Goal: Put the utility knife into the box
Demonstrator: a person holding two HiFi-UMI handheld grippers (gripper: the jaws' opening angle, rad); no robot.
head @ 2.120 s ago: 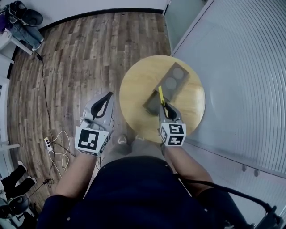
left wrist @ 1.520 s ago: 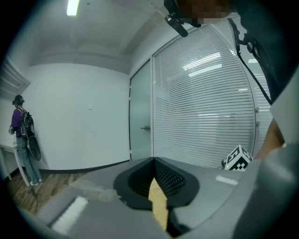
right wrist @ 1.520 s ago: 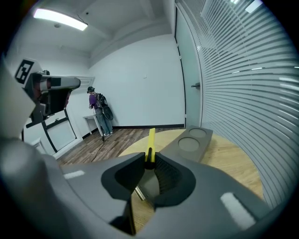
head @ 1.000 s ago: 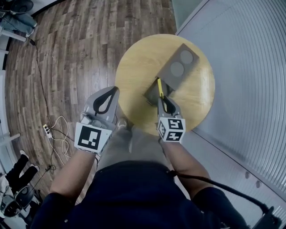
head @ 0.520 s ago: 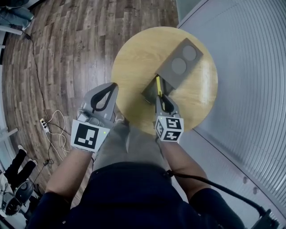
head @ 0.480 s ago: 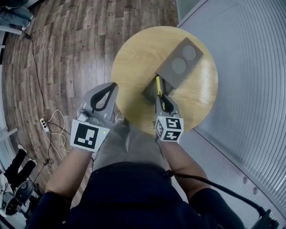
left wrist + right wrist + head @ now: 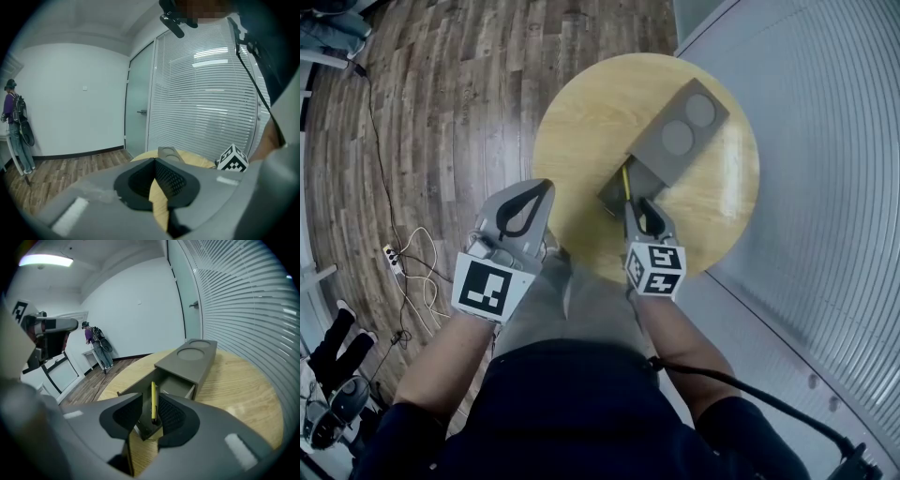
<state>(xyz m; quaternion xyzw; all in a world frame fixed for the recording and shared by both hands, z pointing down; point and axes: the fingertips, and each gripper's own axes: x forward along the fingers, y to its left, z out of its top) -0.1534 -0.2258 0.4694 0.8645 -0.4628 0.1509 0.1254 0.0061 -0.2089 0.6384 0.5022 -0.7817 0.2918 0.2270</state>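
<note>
A grey box [image 7: 678,141] with two round recesses on top lies on the round wooden table [image 7: 581,112], its drawer [image 7: 630,187] pulled out toward me. The yellow utility knife [image 7: 625,178] stands tilted with its lower end in the drawer. My right gripper [image 7: 639,208] is just above the drawer's near end and its jaws are opening. In the right gripper view the knife [image 7: 153,392] stands between the jaws of that gripper [image 7: 150,398], with a gap on its left side. My left gripper [image 7: 530,192] hovers off the table's left edge, shut and empty [image 7: 153,161].
Cables and a power strip [image 7: 403,272] lie on the wooden floor at the left. A glass wall with blinds [image 7: 825,141] runs close along the table's right side. A person [image 7: 11,126] stands far back by the white wall.
The right jaws have spread apart and the knife has sunk lower into the drawer. The left gripper has shifted slightly toward the table.
</note>
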